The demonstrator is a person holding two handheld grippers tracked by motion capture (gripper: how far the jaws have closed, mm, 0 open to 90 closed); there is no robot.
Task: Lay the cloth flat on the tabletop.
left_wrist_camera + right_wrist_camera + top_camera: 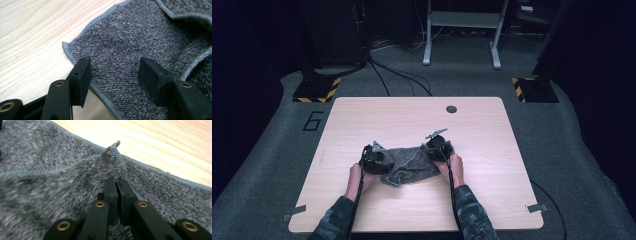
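Grey cloth [412, 165] lengthwise left-right between spread left claw [113, 80] and pinching right claw [117, 192].

High view overhead, facing forward-down; both gripper views close, sharing grey cloth [412, 165] on table [362, 120].

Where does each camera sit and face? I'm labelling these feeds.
High view: above the person's side, looking forward and down at the table; forearms, both grippers.
Left gripper view: on the left gripper, open over the towel.
Right gripper view: on the right gripper, shut on the towel.
All share the towel.
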